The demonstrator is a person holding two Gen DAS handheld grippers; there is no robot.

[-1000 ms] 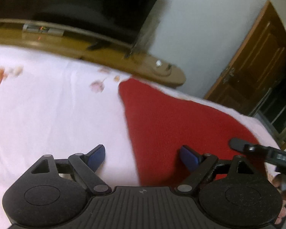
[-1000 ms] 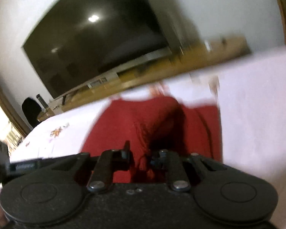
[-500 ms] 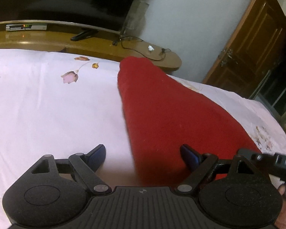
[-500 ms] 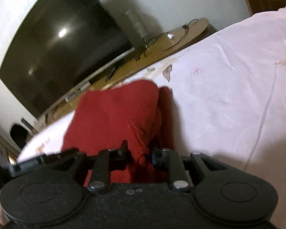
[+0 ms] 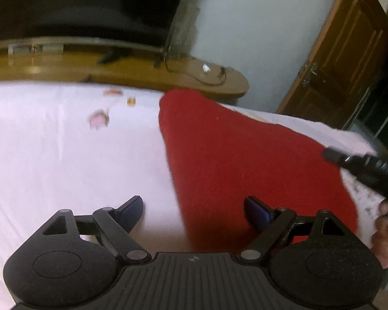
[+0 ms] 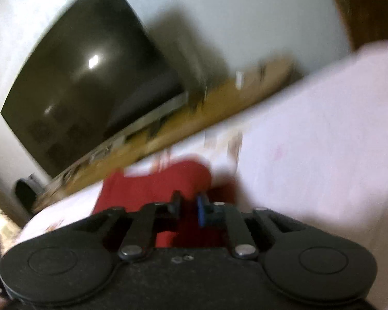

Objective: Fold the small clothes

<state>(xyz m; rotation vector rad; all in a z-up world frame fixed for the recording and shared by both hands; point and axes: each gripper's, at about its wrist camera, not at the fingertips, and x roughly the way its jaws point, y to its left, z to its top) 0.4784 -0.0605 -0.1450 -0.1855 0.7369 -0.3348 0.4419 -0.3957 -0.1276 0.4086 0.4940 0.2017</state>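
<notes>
Red garment, one, on pink bedsheet, left claw spread apart, right claw nearly together, grip on the cloth unclear

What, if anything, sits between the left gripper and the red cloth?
Nothing visible. The left gripper is open, with the red cloth lying flat on the pink sheet right ahead; its near edge runs between the fingers. The right gripper enters from the right edge, off that path.
</notes>
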